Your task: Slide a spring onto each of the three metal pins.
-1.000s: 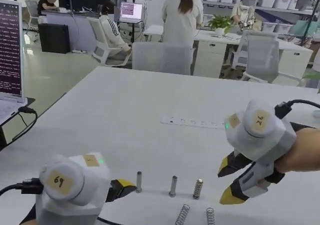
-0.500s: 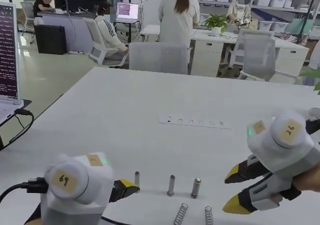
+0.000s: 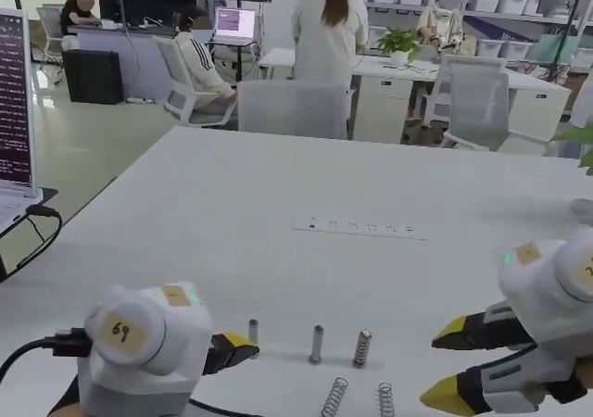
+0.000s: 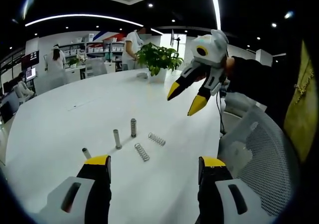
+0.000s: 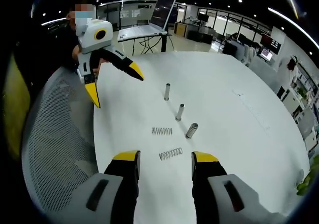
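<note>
Head view: three pins stood upright in a row near the front of the white surface (image 3: 232,204). The left pin (image 3: 253,332) and middle pin (image 3: 317,343) were bare. The right pin (image 3: 362,347) had a fitted spring (image 3: 363,350) around it. A loose spring (image 3: 335,397) and a second loose spring (image 3: 386,398) lay flat just in front of the row. The left claw (image 3: 232,350) sat low, one yellow tip just beside the left pin; contact could not be judged. The right claw (image 3: 445,363) hovered well apart from the pins, jaws spread, empty. A power strip (image 3: 361,226) lay farther back.

Left gripper view: the left claw (image 4: 154,162) was wide apart with nothing between its jaws. Ahead ran the left pin (image 4: 86,153), middle pin (image 4: 117,138) and right pin (image 4: 133,127), with both springs (image 4: 142,152) (image 4: 156,139) beside them. The right claw (image 4: 183,102) hung above the surface, spread, empty.

Right gripper view: the right claw (image 5: 165,157) gaped, holding nothing. The second loose spring (image 5: 171,154) lay just ahead of it, and the loose spring (image 5: 162,131) beyond. The pins (image 5: 180,112) lined away. The left claw (image 5: 116,88) was at the surface edge, spread, empty.
</note>
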